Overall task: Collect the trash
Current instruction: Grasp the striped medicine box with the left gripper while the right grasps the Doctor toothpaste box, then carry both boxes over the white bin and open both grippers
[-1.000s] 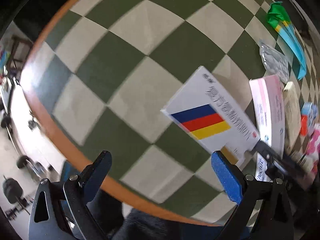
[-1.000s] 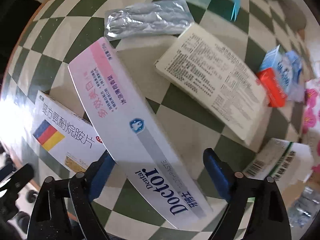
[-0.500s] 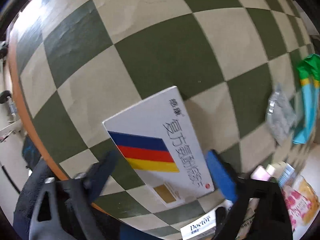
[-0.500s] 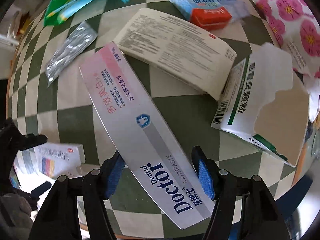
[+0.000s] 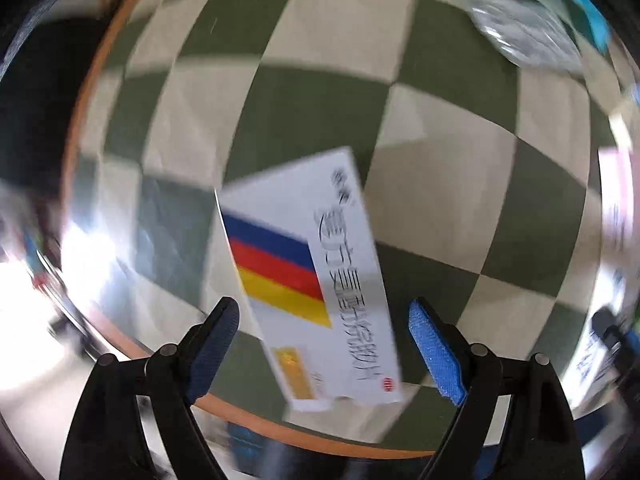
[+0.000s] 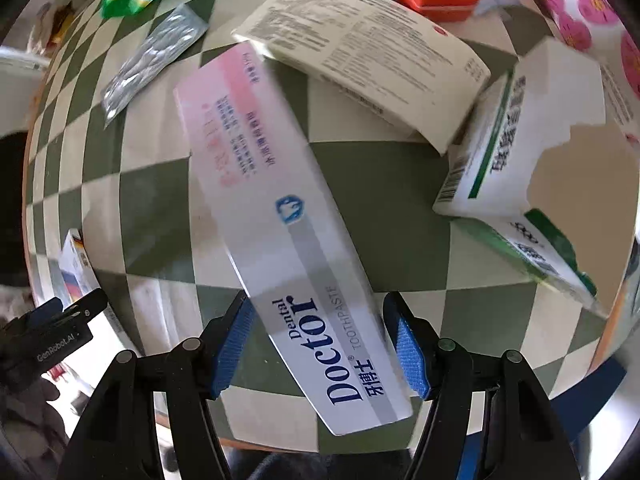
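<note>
Each gripper hangs over its own box on the table (image 6: 160,200). The toothpaste box (image 6: 288,216) runs lengthwise away between the right gripper (image 6: 320,344)'s open, just-widening pads. The left gripper (image 5: 324,348), also open, straddles the striped box (image 5: 308,276) the same way.

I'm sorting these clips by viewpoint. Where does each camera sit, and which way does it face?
Left wrist: on the left gripper, facing down at the striped medicine box by the table edge; its open blue-padded fingers show.
Right wrist: on the right gripper, facing down at the toothpaste box; its fingers straddle it.
Shared: striped box, blister pack, checkered cloth.
</note>
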{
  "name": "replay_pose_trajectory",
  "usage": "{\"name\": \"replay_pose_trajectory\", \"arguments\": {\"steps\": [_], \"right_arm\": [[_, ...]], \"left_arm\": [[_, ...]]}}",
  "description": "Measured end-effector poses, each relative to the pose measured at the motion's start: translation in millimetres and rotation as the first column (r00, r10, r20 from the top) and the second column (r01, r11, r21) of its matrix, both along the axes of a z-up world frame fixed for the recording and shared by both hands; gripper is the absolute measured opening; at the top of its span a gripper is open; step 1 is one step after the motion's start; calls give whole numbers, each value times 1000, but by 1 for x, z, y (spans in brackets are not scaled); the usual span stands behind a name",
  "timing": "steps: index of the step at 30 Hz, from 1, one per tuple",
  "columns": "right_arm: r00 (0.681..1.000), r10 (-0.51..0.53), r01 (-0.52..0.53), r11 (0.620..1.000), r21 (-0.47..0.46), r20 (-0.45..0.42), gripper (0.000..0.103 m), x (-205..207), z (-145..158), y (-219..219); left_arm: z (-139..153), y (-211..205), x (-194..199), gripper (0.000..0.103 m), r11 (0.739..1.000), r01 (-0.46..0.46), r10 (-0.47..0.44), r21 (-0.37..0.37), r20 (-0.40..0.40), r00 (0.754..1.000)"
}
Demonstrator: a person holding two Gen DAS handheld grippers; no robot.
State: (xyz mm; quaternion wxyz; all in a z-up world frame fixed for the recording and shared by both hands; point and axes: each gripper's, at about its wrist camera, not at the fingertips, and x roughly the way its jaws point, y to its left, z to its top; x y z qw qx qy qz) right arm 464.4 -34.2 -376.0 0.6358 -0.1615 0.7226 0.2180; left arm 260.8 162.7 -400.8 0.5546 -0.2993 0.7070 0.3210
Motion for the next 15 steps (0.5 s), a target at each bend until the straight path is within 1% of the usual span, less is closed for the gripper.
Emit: {"name": "replay_pose_trajectory", "arguments": {"steps": [2,4,5,6,7,8,9,10,11,13,15], "right_arm": [[998,36,-36,999,-12,50,74,-2,2,4],[995,57,-56,998,-14,83,74,-1,1,10],[994,69,-68,998,-13,90,74,1,-1,13],[992,83,-82,996,-21,93,74,2,-4,18],[990,101,-98,995,-33,100,76,1,-7,22],[988,110,-106,993,-42,112,72,0,-7,25],[982,132,-127,991,-46,133,62,-2,-6,28],[977,155,-150,988,-43,148,57,-5,-4,31],[977,156,-152,988,-41,143,52,-9,-4,35],[982,158,-156,987,-22,102,52,-15,-5,37],[978,175,-173,984,-33,111,52,-21,-7,38]], "left_arm": [[-3,3,-14,89,993,-116,116,-8,37,993],[-3,0,-22,86,987,-161,161,-11,68,985],[-1,-4,-29,86,987,-162,162,-2,80,984],[0,-7,-33,82,987,-158,157,10,94,983],[5,-17,-37,79,989,-147,144,19,113,983],[7,-22,-37,71,991,-131,127,25,130,983],[8,-26,-37,70,992,-119,114,32,131,985],[9,-30,-36,70,994,-99,92,47,123,988],[9,-32,-35,70,995,-85,77,58,121,990],[11,-39,-28,70,995,-71,62,67,119,991],[11,-37,-26,72,996,-60,52,69,118,992]]}}
